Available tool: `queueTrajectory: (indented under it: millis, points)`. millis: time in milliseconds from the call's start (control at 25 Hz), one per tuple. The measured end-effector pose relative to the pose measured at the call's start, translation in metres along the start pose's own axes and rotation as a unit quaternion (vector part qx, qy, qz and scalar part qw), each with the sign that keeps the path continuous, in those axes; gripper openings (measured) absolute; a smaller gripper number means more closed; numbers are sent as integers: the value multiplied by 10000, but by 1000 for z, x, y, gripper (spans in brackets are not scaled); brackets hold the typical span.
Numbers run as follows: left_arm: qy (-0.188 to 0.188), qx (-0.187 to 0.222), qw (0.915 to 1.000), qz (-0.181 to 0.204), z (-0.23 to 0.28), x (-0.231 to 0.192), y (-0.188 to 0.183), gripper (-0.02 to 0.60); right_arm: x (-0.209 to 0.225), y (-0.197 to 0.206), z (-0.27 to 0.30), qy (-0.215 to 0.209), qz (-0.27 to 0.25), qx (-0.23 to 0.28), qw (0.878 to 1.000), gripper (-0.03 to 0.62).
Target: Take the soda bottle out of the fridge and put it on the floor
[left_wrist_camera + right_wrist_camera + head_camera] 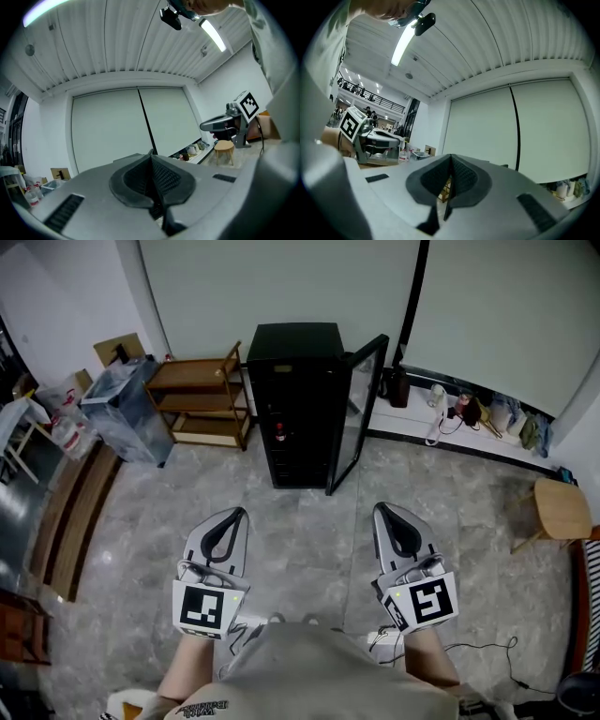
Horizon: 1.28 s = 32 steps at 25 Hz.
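Observation:
A small black fridge [293, 404] stands against the far wall with its glass door [359, 413] swung open to the right. Inside, on a shelf, a soda bottle [279, 436] with a red label shows faintly. My left gripper [234, 517] and right gripper [382, 512] are held side by side above the marble floor, well short of the fridge. Both are shut with nothing between the pads. In the left gripper view the closed jaws [152, 180] point at the white wall, and the right gripper [450, 180] does the same in its own view.
A wooden shelf rack [199, 399] stands left of the fridge, with a clear plastic bin [125, 409] beside it. A low white ledge [469, 432] with bottles and small items runs along the right wall. A wooden stool [561, 507] sits at right. Cables [487, 652] lie on the floor.

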<state>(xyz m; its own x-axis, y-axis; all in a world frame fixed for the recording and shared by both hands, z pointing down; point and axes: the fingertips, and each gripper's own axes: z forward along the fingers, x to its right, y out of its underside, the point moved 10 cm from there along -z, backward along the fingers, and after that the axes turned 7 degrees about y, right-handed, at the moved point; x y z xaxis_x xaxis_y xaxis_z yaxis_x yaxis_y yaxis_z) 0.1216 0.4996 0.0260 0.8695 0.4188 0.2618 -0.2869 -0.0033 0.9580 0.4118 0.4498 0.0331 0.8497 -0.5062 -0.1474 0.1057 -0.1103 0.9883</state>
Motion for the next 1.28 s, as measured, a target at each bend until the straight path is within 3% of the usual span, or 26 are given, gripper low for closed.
queueTrajectory:
  millis: [240,640,1000,1280]
  points:
    - [-97,-66,9999,22,18,4,6,6,12,-1,22,35,-282,210,9994,-5]
    - [-283,-127,9995,100,37,-18,28,8,6,24,59,-168,-109,119,9997,-5]
    - [-52,-217,9997,17,94,-74,62,8,-2,53,139,-257,-123,-250,9993,-5]
    - [156,-410,9990,-104,146,-145,92,8,-12,71,232,-346,-189,-660,9970,-5]
